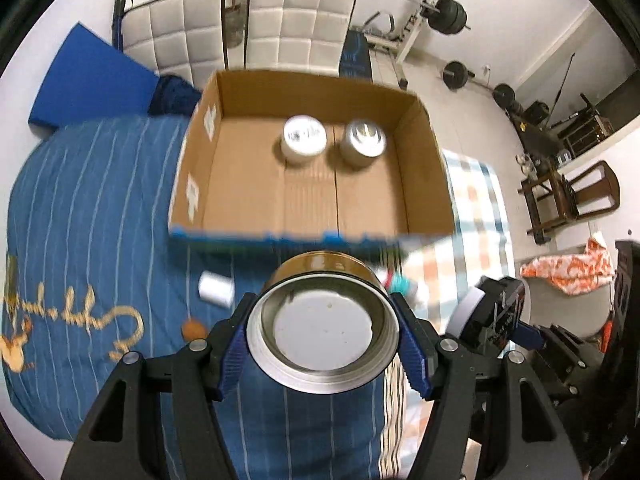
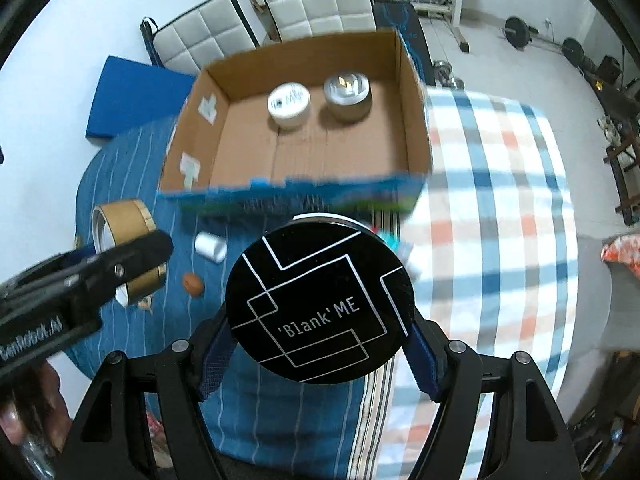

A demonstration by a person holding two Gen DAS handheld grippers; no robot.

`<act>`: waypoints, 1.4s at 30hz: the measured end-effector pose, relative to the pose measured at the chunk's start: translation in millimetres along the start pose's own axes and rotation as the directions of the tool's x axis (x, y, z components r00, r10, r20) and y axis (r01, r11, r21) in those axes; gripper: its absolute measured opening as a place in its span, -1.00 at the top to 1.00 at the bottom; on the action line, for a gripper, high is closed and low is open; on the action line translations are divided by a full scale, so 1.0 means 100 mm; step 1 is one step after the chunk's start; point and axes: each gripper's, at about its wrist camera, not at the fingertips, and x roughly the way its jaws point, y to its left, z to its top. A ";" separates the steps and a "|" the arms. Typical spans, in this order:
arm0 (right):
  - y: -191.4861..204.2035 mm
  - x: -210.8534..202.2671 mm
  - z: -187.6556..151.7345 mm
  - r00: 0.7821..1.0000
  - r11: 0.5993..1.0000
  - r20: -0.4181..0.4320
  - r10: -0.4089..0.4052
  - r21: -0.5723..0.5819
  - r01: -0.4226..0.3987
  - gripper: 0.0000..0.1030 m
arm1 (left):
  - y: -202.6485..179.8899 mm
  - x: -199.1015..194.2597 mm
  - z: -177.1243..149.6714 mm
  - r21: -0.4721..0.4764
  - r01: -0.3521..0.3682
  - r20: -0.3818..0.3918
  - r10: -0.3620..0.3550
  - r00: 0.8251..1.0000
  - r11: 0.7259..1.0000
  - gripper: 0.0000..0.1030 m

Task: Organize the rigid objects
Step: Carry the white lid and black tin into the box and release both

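Note:
My left gripper [image 1: 322, 338] is shut on a gold tin [image 1: 322, 328] with a silver rim and pale inside, held above the blue bedspread; the right wrist view shows that gold tin [image 2: 124, 248] at the left. My right gripper [image 2: 320, 314] is shut on a black round tin [image 2: 320, 308] lettered 'Blank' ME; the black tin [image 1: 492, 316] also shows at the right of the left wrist view. Beyond both stands an open cardboard box [image 1: 424, 168] [image 2: 414, 120]. In it sit a white jar [image 1: 303, 138] [image 2: 289, 103] and a silver-lidded tin [image 1: 363, 141] [image 2: 347, 93].
On the blue bedspread [image 1: 88, 208] lie a small white cylinder [image 1: 216, 289] [image 2: 210, 245] and a small orange object [image 1: 193, 329] [image 2: 193, 283]. A checked cloth [image 2: 492, 208] covers the right side. White padded chairs [image 1: 296, 24], a blue mat [image 1: 88, 80] and gym weights [image 1: 452, 16] stand beyond.

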 end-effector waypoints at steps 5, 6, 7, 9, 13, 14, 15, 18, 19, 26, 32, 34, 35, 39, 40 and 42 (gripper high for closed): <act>0.04 0.03 0.46 0.999 1.000 0.034 -0.009 -0.017 0.009 -0.48 | 0.07 0.04 0.50 0.005 -0.029 0.041 0.029 0.999 1.000 -0.21; 0.04 0.06 0.55 0.999 1.000 0.034 -0.009 -0.018 0.009 -0.48 | 0.09 0.07 0.60 0.006 -0.035 0.045 0.035 0.998 0.999 -0.21; 0.05 0.12 0.66 0.999 1.000 0.031 -0.007 -0.017 0.007 -0.48 | 0.11 0.12 0.70 0.004 -0.041 0.045 0.041 0.998 0.999 -0.21; 0.06 0.24 0.84 1.000 1.000 0.023 -0.006 -0.018 0.007 -0.48 | 0.16 0.22 0.86 0.000 -0.047 0.034 0.047 0.998 0.999 -0.21; 0.05 0.67 1.19 0.999 1.000 -0.037 0.001 -0.004 -0.001 -0.48 | 0.31 0.62 1.17 -0.025 -0.061 -0.033 0.061 0.998 0.998 -0.21; 0.03 0.78 1.26 0.999 1.000 -0.053 0.003 0.003 -0.003 -0.48 | 0.36 0.74 1.24 -0.035 -0.062 -0.057 0.060 0.997 0.997 -0.21; 0.03 0.96 1.36 0.997 1.000 -0.082 0.001 0.004 -0.001 -0.48 | 0.41 0.87 1.29 -0.042 -0.063 -0.083 0.060 0.995 0.997 -0.21; -0.01 1.38 1.54 0.988 1.000 -0.151 -0.005 0.017 0.008 -0.48 | 0.58 1.28 1.45 -0.067 -0.081 -0.166 0.069 0.984 0.994 -0.21; -0.01 1.49 1.58 0.986 1.000 -0.168 -0.009 0.021 0.013 -0.48 | 0.65 1.43 1.50 -0.080 -0.092 -0.199 0.075 0.977 0.992 -0.21; 0.02 2.12 1.84 0.963 0.998 -0.259 -0.069 -0.009 0.069 -0.48 | 0.86 2.01 1.71 -0.111 -0.133 -0.305 0.094 0.948 0.985 -0.21; 0.07 2.42 1.93 0.943 0.996 -0.320 -0.087 -0.025 0.083 -0.49 | 0.93 2.32 1.87 -0.113 -0.153 -0.362 0.103 0.926 0.982 -0.21; 0.08 2.50 1.94 0.936 0.996 -0.339 -0.092 -0.032 0.087 -0.49 | 0.91 2.40 1.91 -0.090 -0.171 -0.371 0.126 0.920 0.981 -0.21; 0.07 2.53 1.95 0.934 0.995 -0.344 -0.096 -0.029 0.091 -0.49 | 0.89 2.45 1.94 -0.078 -0.184 -0.377 0.142 0.915 0.980 -0.21; 0.05 2.64 1.96 0.924 0.993 -0.363 -0.121 -0.044 0.112 -0.49 | 0.89 2.56 2.01 -0.073 -0.189 -0.393 0.146 0.908 0.979 -0.21; 0.05 2.67 1.96 0.921 0.992 -0.369 -0.126 -0.043 0.118 -0.49 | 0.88 2.58 2.02 -0.071 -0.192 -0.398 0.149 0.905 0.979 -0.21; 0.05 2.73 1.96 0.915 0.992 -0.382 -0.130 -0.049 0.120 -0.49 | 0.89 2.60 2.03 -0.073 -0.191 -0.406 0.145 0.902 0.979 -0.21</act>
